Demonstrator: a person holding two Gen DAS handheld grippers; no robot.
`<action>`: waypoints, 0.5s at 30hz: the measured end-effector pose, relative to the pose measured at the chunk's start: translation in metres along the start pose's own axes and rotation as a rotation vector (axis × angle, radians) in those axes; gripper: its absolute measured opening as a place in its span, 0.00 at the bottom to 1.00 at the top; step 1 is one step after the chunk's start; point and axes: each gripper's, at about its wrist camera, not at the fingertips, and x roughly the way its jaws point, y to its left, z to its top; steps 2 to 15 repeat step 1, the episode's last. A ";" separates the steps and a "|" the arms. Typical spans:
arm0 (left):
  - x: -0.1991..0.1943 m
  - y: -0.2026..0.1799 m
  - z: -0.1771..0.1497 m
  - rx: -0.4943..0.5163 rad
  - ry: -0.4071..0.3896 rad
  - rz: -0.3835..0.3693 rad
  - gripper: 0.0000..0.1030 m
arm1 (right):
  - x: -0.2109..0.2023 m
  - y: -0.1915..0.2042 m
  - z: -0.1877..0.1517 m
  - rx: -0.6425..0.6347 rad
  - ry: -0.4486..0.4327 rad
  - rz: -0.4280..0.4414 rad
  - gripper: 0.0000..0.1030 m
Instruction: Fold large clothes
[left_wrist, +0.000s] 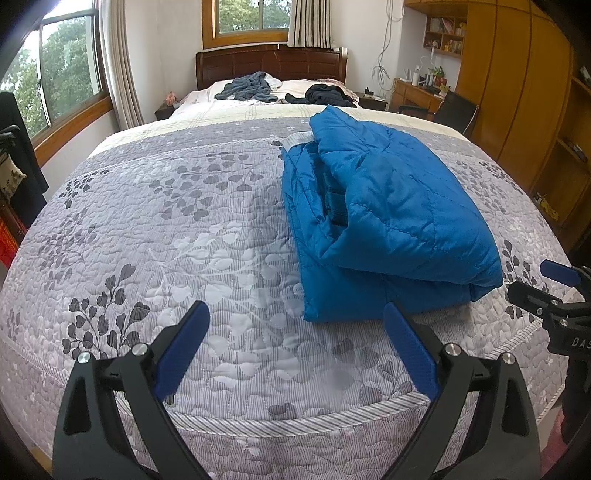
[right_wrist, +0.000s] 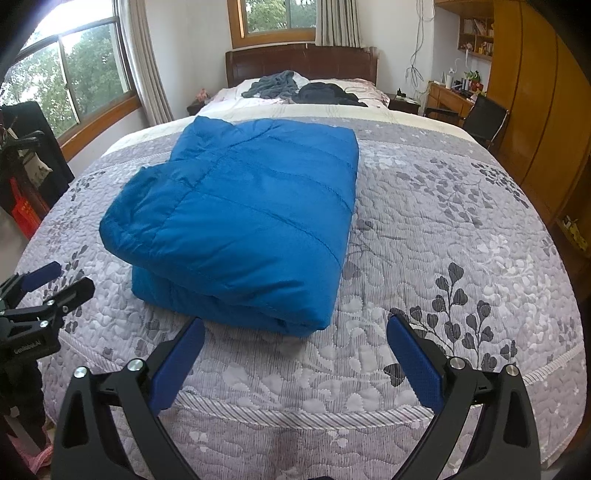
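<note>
A blue quilted jacket (left_wrist: 384, 218) lies folded into a thick rectangle on the grey floral bedspread (left_wrist: 177, 229). In the right wrist view the same jacket (right_wrist: 243, 218) sits just beyond the fingers. My left gripper (left_wrist: 297, 314) hovers open near the foot of the bed, its right finger close to the jacket's near corner, holding nothing. My right gripper (right_wrist: 297, 328) is open too, empty, just short of the jacket's near edge. Each gripper shows at the edge of the other's view: the right gripper (left_wrist: 532, 280) and the left gripper (right_wrist: 55, 280).
Two dark clothes heaps (left_wrist: 251, 86) (left_wrist: 328, 94) lie near the wooden headboard (left_wrist: 273, 62). A wooden wardrobe (left_wrist: 517, 96) and a desk with a chair (left_wrist: 454, 107) stand at the right. Windows with curtains (left_wrist: 70, 66) and a red crate (right_wrist: 26, 214) are at the left.
</note>
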 end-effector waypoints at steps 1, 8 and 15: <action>0.000 0.000 0.000 0.000 0.000 0.001 0.92 | 0.000 0.000 0.000 -0.002 0.000 0.000 0.96; 0.000 0.000 0.000 0.000 0.000 0.001 0.92 | 0.000 0.000 0.000 -0.002 0.000 0.000 0.96; 0.000 0.000 0.000 0.000 0.000 0.001 0.92 | 0.000 0.000 0.000 -0.002 0.000 0.000 0.96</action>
